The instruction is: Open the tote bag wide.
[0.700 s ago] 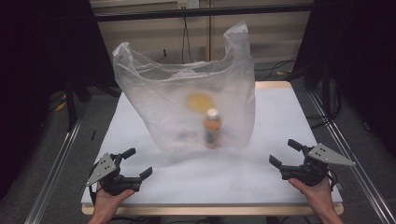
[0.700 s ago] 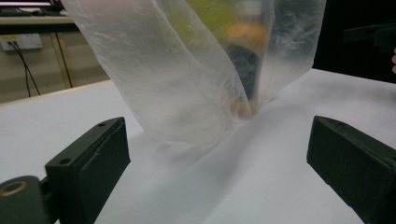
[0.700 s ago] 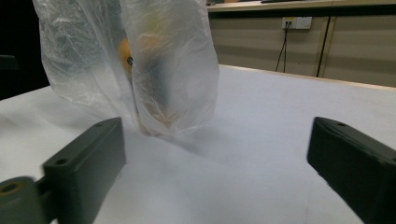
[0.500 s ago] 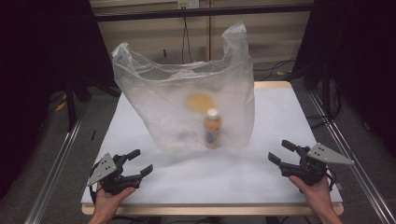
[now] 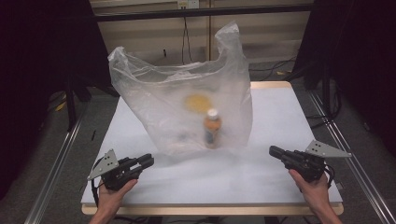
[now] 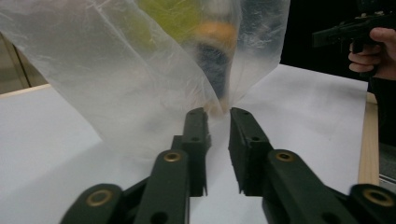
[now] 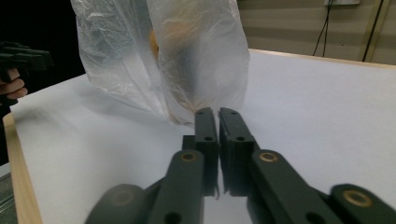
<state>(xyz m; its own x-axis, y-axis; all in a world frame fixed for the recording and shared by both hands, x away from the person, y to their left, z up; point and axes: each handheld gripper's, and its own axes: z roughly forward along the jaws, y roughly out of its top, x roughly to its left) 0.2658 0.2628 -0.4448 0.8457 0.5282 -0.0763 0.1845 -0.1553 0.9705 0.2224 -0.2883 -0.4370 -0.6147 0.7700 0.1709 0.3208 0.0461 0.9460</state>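
A clear plastic bag (image 5: 177,107) stands upright in the middle of the white table (image 5: 280,112). Inside it are an orange bottle (image 5: 211,129) with a white cap and a blurred yellow item (image 5: 197,101). My left gripper (image 5: 148,161) rests near the front left, short of the bag, its jaws drawn together with nothing between them. In the left gripper view, the left gripper (image 6: 218,114) points at the bag (image 6: 140,70) and shows a slim gap. My right gripper (image 5: 272,150) sits at the front right, shut and empty. The right gripper view has the right gripper (image 7: 218,112) aimed at the bag (image 7: 196,56).
The table's wooden edge (image 5: 210,209) runs along the front. Metal rails (image 5: 56,177) flank both sides, and dark curtains and cables lie behind. White tabletop stretches between the grippers and to the right of the bag.
Both grippers stood open earlier and have closed their jaws. The hands have stayed near the front corners. The bag has not moved.
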